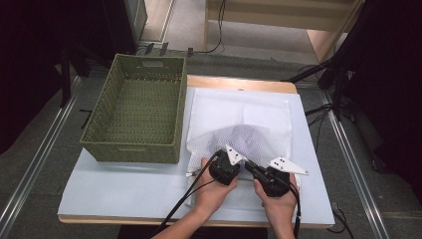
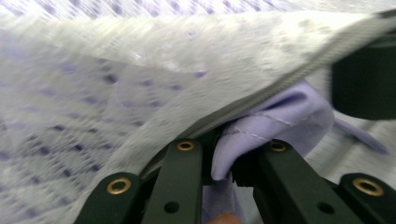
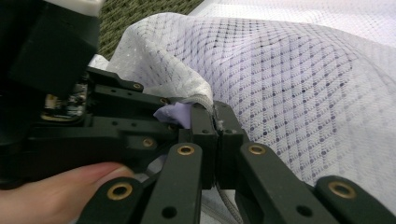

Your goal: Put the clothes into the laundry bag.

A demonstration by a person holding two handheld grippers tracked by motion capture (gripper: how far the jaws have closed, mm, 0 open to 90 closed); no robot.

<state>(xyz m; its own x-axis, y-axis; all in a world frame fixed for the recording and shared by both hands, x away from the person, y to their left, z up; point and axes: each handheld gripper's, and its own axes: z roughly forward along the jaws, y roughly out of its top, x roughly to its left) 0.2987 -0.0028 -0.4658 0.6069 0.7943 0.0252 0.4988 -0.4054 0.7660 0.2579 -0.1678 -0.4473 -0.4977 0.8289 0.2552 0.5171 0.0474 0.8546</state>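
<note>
One white mesh bag (image 1: 239,134), lilac cloth (image 2: 280,116) inside

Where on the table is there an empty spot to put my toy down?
The bare white table sheet in front of the green woven basket, left of the hands, is free. The basket's floor is empty too. A narrow strip runs along the right edge. The middle is crowded: the white mesh bag with lilac cloth, the left gripper and right gripper.

White diamond-mesh bag (image 1: 239,124); lilac cloth (image 2: 280,116) — stitched; olive woven basket (image 1: 134,109); black grippers — brass rivets.
</note>
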